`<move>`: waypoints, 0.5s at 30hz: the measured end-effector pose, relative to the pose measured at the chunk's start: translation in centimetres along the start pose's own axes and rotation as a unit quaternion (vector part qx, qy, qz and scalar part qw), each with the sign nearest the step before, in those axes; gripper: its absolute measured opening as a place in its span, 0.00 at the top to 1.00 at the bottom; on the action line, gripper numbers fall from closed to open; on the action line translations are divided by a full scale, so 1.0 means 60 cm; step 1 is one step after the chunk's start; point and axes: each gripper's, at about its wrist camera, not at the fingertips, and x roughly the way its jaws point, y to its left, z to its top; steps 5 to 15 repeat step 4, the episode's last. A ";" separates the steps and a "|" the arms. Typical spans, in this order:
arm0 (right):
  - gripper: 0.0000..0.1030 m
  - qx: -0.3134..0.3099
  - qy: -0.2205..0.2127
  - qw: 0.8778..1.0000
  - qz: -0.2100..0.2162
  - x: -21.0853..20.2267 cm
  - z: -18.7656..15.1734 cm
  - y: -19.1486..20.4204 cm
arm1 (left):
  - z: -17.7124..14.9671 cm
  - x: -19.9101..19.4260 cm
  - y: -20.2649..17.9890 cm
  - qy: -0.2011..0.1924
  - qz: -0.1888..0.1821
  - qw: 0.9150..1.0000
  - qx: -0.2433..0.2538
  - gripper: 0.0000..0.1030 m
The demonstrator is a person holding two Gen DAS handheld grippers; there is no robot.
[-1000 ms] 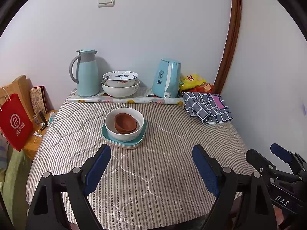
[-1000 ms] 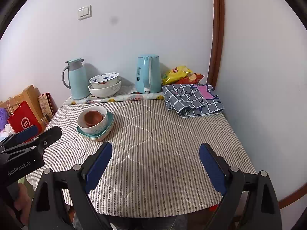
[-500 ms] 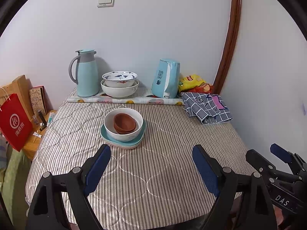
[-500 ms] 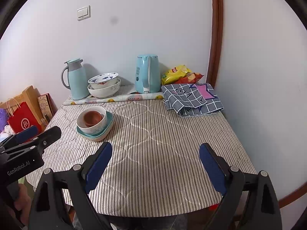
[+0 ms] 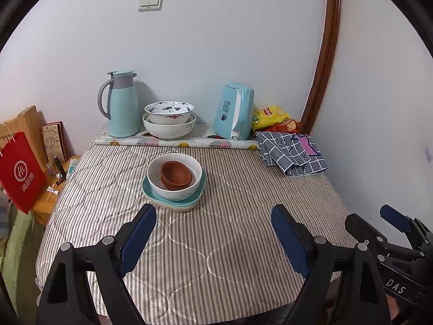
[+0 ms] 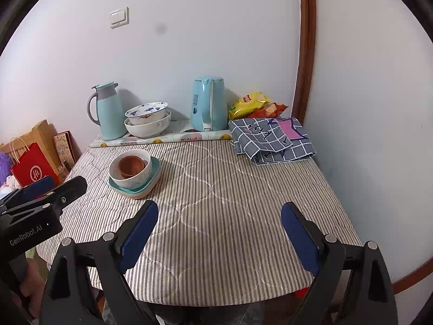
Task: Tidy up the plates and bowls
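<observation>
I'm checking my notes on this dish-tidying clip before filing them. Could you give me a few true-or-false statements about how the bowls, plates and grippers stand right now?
1. The brown bowls sit inside the white bowl. True.
2. The white bowl stands directly on the tablecloth. False: it rests on the stacked teal plates.
3. The left gripper is open and holds nothing. True.
4. The right gripper is clamped on a plate. False: it is open and empty, above the striped tablecloth.
5. The patterned bowl sits in a larger bowl beside the thermos jug. True.
</observation>
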 end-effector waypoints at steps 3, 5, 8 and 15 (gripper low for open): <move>0.11 0.000 0.000 1.000 0.000 0.000 0.000 0.000 | 0.001 -0.001 -0.002 -0.001 0.003 1.000 0.003 0.16; 0.11 0.001 0.000 1.000 0.001 0.001 0.000 0.001 | 0.001 0.000 -0.004 -0.002 0.003 1.000 0.005 0.16; 0.11 0.001 0.000 1.000 0.001 0.001 0.000 0.001 | 0.001 0.000 -0.004 -0.002 0.003 1.000 0.005 0.16; 0.11 0.001 0.000 1.000 0.001 0.001 0.000 0.001 | 0.001 0.000 -0.004 -0.002 0.003 1.000 0.005 0.16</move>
